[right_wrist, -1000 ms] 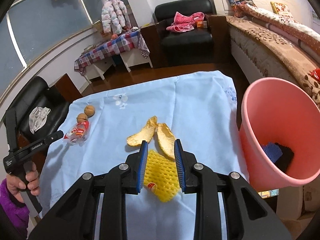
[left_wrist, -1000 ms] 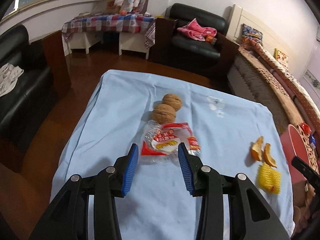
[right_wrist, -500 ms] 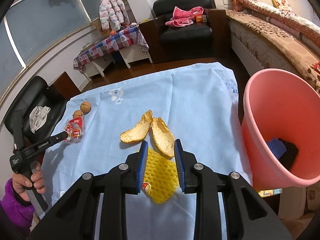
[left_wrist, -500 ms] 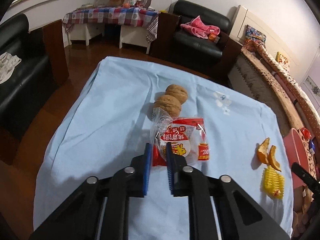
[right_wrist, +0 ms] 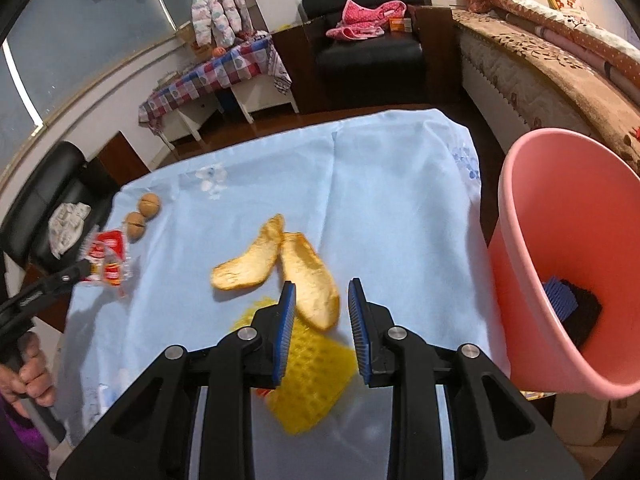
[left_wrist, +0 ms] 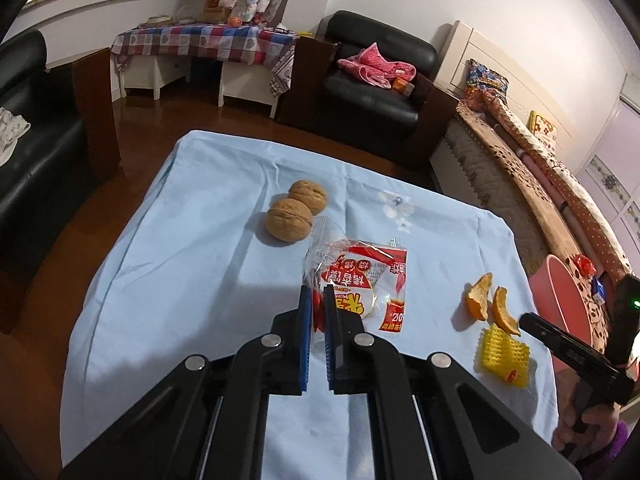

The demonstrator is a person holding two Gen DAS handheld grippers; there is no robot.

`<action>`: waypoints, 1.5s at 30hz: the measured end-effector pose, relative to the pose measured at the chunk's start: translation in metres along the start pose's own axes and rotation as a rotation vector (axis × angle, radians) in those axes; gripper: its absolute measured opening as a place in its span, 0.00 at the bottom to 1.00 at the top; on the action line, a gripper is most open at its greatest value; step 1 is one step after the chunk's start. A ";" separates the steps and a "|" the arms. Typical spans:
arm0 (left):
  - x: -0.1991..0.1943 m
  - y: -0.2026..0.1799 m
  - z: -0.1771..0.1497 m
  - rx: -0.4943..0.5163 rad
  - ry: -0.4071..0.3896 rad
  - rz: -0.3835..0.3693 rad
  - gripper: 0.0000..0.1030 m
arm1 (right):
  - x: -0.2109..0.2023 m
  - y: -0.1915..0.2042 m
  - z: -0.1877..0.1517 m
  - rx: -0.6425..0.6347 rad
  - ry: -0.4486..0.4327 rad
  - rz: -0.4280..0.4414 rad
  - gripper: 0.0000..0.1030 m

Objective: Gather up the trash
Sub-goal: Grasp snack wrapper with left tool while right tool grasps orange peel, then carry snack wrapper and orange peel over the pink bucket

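A red and clear snack wrapper [left_wrist: 360, 280] lies on the blue tablecloth [left_wrist: 180, 280]. My left gripper [left_wrist: 316, 300] is closing, and its blue pads pinch the wrapper's near edge. Two orange peels [right_wrist: 248, 268] lie mid-table with a yellow foam net [right_wrist: 312, 376] just in front of them. My right gripper [right_wrist: 320, 296] hovers over the net with its jaws apart. The end of one peel shows between its tips, and nothing is gripped. A pink bin [right_wrist: 560, 200] stands off the table's right edge with dark items at its bottom.
Two walnuts [left_wrist: 290, 220] sit just beyond the wrapper. Black sofas, a checked side table [left_wrist: 200, 40] and a bed surround the table. A hand in a purple sleeve [right_wrist: 28, 372] holds the left tool.
The left jaws went from wide apart to pinching the wrapper's edge, and the wrapper has shifted toward me. The right gripper sank and moved forward over the net, toward the peels.
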State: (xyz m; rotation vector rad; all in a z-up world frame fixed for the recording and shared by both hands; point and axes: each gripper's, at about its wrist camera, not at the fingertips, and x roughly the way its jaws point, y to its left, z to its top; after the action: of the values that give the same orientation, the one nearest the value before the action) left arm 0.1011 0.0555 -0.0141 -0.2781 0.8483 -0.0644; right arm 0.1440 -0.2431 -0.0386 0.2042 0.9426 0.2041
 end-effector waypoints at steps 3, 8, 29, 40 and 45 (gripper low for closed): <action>-0.001 -0.003 -0.001 0.007 0.004 -0.007 0.05 | 0.009 -0.001 -0.001 0.004 0.030 -0.009 0.27; -0.001 -0.010 -0.002 0.018 0.005 -0.017 0.05 | 0.014 0.002 -0.005 -0.015 0.040 0.008 0.08; -0.014 -0.088 -0.002 0.143 0.005 -0.154 0.05 | -0.067 -0.018 -0.001 0.060 -0.160 0.019 0.05; -0.015 -0.167 -0.005 0.236 -0.004 -0.223 0.05 | -0.106 -0.066 -0.007 0.140 -0.231 -0.074 0.05; -0.011 -0.204 -0.010 0.281 0.005 -0.263 0.05 | -0.118 -0.083 -0.010 0.159 -0.252 -0.113 0.05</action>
State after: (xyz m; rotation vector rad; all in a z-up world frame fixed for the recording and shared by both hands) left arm 0.0968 -0.1415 0.0424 -0.1236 0.7925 -0.4262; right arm 0.0752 -0.3533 0.0257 0.3148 0.7173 -0.0017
